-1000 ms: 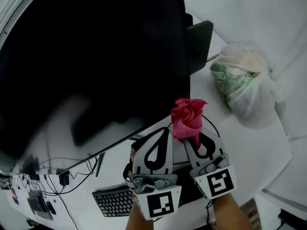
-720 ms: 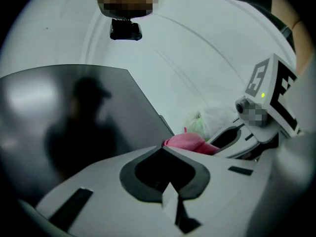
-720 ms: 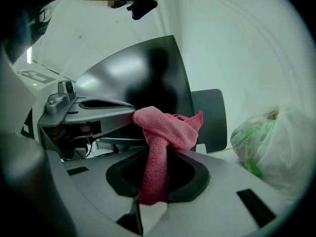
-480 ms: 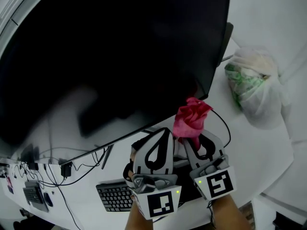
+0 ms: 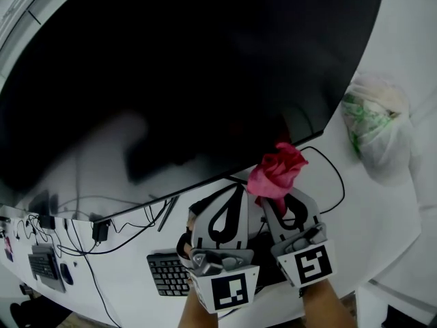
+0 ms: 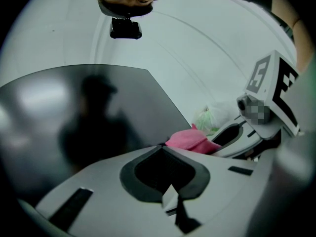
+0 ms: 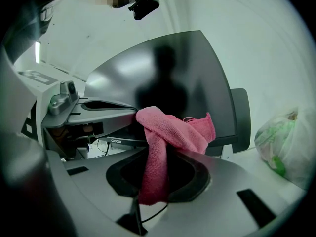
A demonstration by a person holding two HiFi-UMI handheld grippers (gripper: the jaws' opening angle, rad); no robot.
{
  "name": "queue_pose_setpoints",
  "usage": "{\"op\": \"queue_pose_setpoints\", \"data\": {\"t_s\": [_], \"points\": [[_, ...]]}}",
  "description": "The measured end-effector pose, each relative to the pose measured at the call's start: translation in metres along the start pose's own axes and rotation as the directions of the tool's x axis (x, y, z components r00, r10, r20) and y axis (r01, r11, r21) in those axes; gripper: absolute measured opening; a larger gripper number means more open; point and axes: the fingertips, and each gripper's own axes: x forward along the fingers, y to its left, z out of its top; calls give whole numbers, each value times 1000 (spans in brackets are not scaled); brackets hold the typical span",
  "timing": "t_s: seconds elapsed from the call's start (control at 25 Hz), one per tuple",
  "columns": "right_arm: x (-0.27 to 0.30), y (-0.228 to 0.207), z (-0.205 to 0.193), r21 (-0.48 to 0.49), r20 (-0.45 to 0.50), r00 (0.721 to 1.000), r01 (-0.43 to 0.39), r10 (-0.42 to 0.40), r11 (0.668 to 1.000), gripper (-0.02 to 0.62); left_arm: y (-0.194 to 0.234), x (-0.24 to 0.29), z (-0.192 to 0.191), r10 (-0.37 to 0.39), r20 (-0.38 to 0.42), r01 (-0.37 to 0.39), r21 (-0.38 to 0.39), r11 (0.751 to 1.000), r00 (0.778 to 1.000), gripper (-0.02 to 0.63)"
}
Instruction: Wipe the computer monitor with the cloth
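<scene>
Right hand-held gripper point(image 5: 278, 202): jaws clamped on the cloth point(image 5: 276, 171). Its own view shows pink fabric pinched in the jaw opening, with one fold hanging down through it and the rest bunched above the tips.
Left hand-held gripper point(image 5: 235, 188): jaws closed tip to tip, nothing between them. It sits just beside the right one, on its left, and both point up toward the monitor point(image 5: 191, 67).
Cloth: pink, crumpled into a knot-like wad standing up out of the right jaws. In the head view the top of the wad sits at the monitor's bottom edge, near its lower right corner. Contact with the screen: cannot tell.
Monitor: large, with a dark screen that fills most of the head view and runs tilted across the frame. There are dim grey reflections on the glass.
Surface point(image 5: 372, 217): white, carries the monitor and the rest.
Bag point(image 5: 377, 125): white plastic with something green inside. It is on the surface right of the monitor, well apart from the cloth.
Keyboard point(image 5: 168, 276): black, below the monitor's lower edge and left of the left hand-held gripper, partly hidden by it.
Cables point(image 5: 102, 227): black, strung along the surface under the monitor's lower edge. One more loops on the surface just right of the cloth.
Marker cubes point(image 5: 225, 289): one on each hand-held gripper, at the bottom of the head view, with forearms below them.
</scene>
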Motion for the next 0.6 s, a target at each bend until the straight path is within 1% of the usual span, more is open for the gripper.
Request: {"op": "queue_pose_setpoints", "data": {"t_s": [0.24,0.6], "points": [[9,31,3,-14,6,1000,-31,31,999,98,21,-21,-10,31,-5,-31,4,999,999,5],[20,86,3,-18,2,997,-82,82,996,98,52,-60,-35,75,-36,-75,-1,997,996,5]]}}
